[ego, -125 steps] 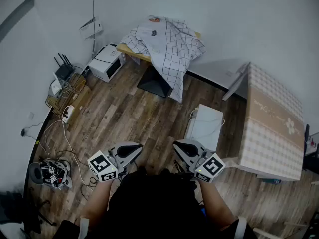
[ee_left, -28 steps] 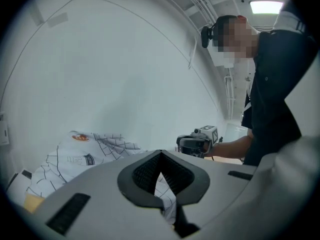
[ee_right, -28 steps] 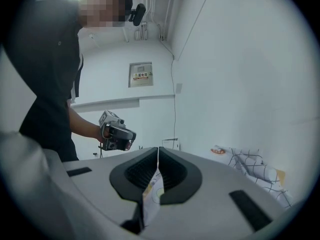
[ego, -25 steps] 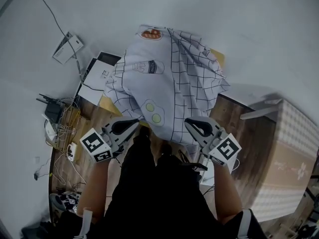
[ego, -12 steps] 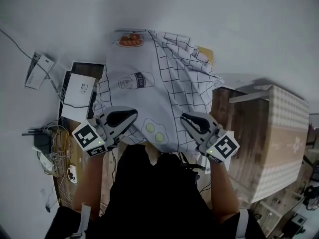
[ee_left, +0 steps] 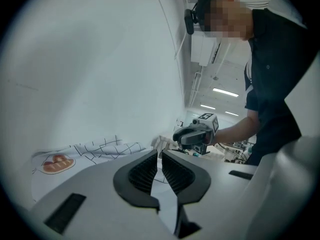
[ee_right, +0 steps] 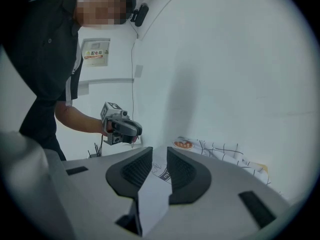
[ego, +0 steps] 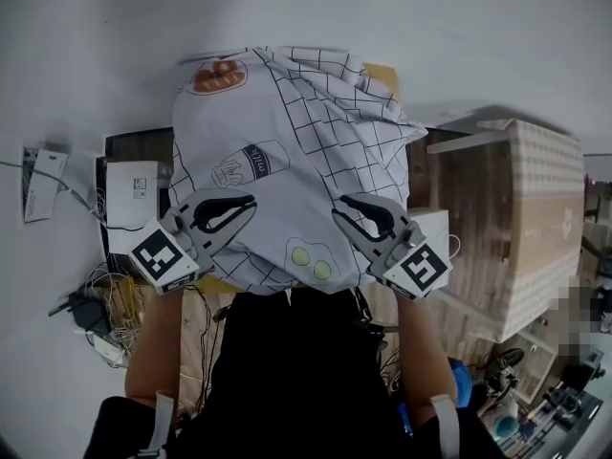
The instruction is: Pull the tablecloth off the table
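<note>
A white tablecloth (ego: 287, 122) with a black grid and printed food pictures drapes over a small wooden table (ego: 382, 73) against the wall. My left gripper (ego: 251, 201) hovers over the cloth's near left part, jaws shut with nothing pinched. My right gripper (ego: 338, 205) is over the near right part; its jaws are opening, and the cloth lies below the gap without being pressed. The left gripper view looks past the closed jaws (ee_left: 160, 154) at the cloth (ee_left: 100, 149) and the other gripper (ee_left: 195, 134). In the right gripper view the parted jaws (ee_right: 160, 151) frame the cloth (ee_right: 220, 151).
A white box (ego: 129, 204) sits on the floor left of the table, with tangled cables (ego: 96, 318) nearer me. A checkered-top piece of furniture (ego: 545, 218) stands at the right, and another white box (ego: 435, 229) beside it. The wall runs right behind the table.
The person has walked up to the table. Both grippers now hang over the cloth's near part, and the right jaws have parted slightly.
</note>
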The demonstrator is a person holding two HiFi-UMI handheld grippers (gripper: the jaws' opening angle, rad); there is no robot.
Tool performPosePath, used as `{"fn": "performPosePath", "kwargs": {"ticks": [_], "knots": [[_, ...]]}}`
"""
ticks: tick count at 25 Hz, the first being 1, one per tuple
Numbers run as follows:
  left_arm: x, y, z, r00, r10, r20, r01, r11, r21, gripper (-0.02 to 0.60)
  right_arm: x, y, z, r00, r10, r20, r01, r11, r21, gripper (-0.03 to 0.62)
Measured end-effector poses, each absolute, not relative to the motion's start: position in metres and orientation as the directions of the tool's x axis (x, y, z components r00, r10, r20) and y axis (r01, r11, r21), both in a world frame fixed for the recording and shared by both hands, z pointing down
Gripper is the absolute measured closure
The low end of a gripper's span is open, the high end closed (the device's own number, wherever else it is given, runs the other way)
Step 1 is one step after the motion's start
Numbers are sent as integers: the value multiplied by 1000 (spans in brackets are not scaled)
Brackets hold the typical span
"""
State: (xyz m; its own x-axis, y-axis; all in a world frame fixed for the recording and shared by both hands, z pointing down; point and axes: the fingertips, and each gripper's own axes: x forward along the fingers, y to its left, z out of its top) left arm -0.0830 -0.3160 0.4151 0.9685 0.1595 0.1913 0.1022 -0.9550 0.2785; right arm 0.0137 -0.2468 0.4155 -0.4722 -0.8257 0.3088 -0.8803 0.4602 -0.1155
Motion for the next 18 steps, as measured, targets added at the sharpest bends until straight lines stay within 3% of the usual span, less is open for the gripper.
{"fn": "performPosePath", "kwargs": {"ticks": [3, 7, 18], "knots": [[-64, -325, 437, 947, 209, 245, 147, -957, 250, 505, 21, -265, 435, -465, -819, 337, -883, 458, -106, 490], [-43, -335, 461, 921, 249, 301, 191, -959, 209, 477, 35, -289, 462, -458, -819, 346, -888, 442, -128, 444], [-15, -367, 560, 836, 214, 505, 171, -977, 130, 373, 57, -324, 555, -486, -730, 480, -859, 500, -109, 349]]}}
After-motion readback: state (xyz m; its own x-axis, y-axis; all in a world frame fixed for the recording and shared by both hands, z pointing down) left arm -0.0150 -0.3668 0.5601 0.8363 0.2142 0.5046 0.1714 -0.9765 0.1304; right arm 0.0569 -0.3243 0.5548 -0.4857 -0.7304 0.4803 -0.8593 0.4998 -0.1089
